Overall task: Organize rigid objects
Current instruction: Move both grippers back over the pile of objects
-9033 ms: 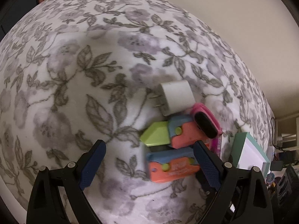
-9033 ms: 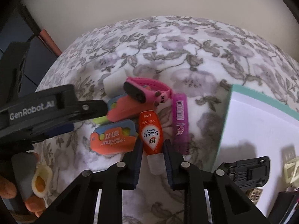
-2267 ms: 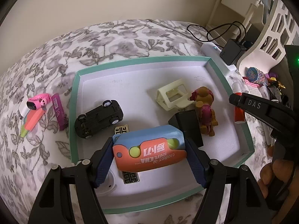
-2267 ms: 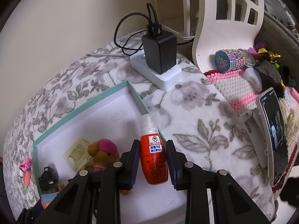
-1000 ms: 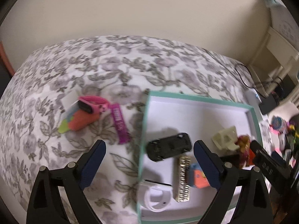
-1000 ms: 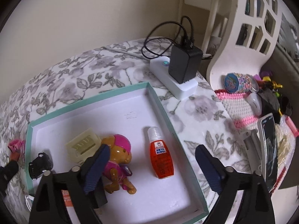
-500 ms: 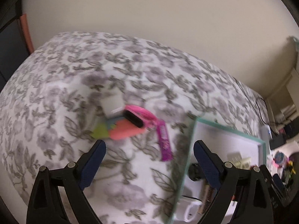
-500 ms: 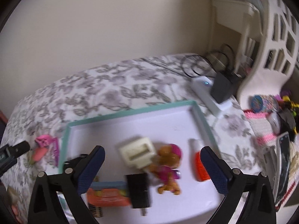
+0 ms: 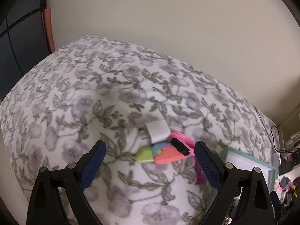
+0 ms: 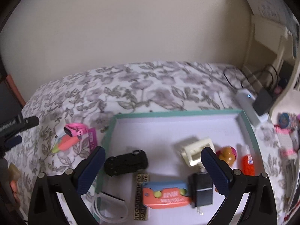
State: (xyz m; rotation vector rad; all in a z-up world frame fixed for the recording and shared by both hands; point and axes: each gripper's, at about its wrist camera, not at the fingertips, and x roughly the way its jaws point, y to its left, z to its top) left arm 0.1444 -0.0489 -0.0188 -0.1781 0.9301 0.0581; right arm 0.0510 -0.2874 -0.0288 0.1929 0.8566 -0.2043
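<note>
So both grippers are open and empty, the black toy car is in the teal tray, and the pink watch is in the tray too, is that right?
Not quite: the pink watch is not in the teal tray. The right wrist view shows it out on the floral cover, left of the tray. The rest holds: the black toy car is in the tray, and the left gripper and right gripper are open and empty.

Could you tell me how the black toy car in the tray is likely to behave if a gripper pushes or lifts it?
The black toy car lies on the tray floor, seemingly wheels-up, so a push would probably slide it rather than roll it. Its body looks like hard plastic, so it should stay stiff and is likely light. Its rounded, glossy sides could slip between the fingers of the right gripper.
</note>
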